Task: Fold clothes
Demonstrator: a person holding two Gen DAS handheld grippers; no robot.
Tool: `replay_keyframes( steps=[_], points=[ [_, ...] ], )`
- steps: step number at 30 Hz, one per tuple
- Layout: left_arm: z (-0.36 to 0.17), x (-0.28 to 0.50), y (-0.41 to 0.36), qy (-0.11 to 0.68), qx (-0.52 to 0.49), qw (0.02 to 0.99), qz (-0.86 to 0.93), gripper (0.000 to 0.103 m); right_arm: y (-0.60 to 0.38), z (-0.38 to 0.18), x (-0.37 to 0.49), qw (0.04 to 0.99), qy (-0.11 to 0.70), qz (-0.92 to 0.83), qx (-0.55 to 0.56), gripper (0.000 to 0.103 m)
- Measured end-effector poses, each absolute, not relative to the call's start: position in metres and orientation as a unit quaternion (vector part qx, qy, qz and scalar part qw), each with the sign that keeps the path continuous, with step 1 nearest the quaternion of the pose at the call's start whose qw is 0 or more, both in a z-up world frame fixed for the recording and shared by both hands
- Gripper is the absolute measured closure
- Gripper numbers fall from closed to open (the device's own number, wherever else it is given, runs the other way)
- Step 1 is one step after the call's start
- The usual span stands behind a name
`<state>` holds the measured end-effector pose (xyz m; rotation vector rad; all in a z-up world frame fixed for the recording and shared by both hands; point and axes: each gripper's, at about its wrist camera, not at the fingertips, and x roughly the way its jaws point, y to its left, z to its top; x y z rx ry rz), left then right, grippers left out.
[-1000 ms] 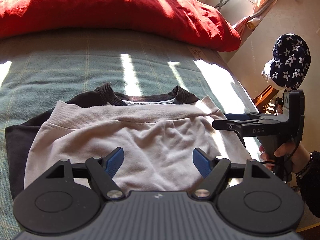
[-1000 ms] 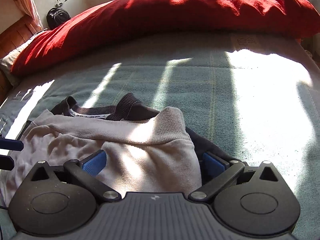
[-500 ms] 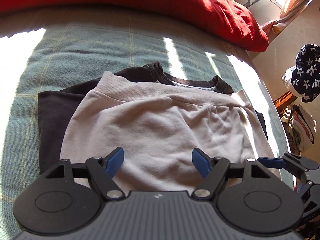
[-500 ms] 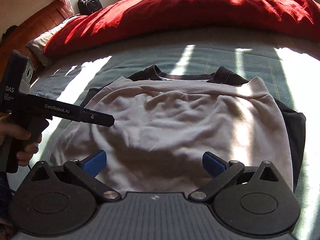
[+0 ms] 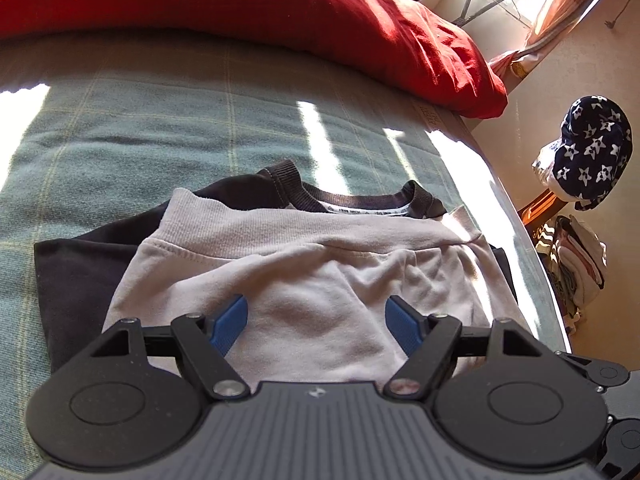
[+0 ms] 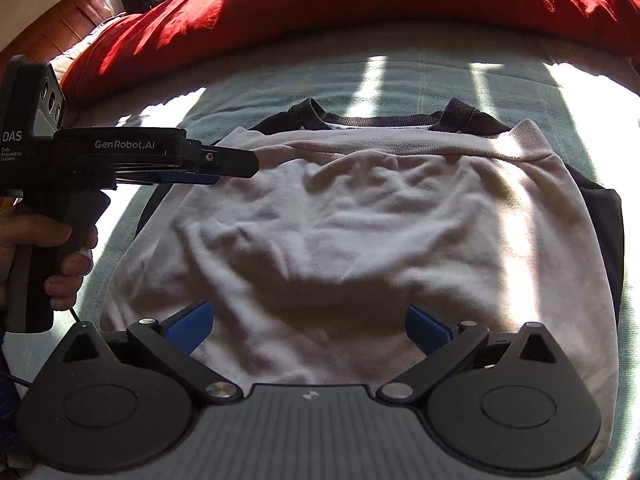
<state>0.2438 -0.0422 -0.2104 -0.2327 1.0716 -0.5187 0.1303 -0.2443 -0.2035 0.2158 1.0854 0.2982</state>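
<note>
Both tongs wide, holding nothing: left gripper [image 5: 316, 324] and right gripper [image 6: 308, 330] hover over the near edge of the white garment [image 6: 360, 240]. It lies flat atop a black shirt [image 5: 76, 264] on the green bedspread [image 5: 160, 128]. Red duvet [image 6: 360, 4] behind.

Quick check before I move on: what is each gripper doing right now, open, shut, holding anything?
Left gripper: open, holding nothing, above the white sweatshirt.
Right gripper: open, holding nothing, also over the sweatshirt.
</note>
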Motion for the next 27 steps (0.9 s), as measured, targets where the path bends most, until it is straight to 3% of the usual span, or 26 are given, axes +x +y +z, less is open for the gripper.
replay_keyframes(
  steps=[11,17,27],
  points=[
    [-0.186,0.233,-0.016,0.505,-0.132,0.809,-0.270,0.026,-0.233,-0.198,0.122,0.838,0.521,0.136,0.084,0.000],
    [-0.214,0.220,-0.016,0.533,-0.133,0.789,-0.273,0.025,-0.224,-0.192,0.122,0.838,0.521,0.135,0.092,0.000],
    [-0.179,0.224,0.045,0.490,-0.157,0.819,-0.254,0.025,-0.196,-0.188,0.119,0.825,0.540,0.151,0.069,0.000]
  ],
)
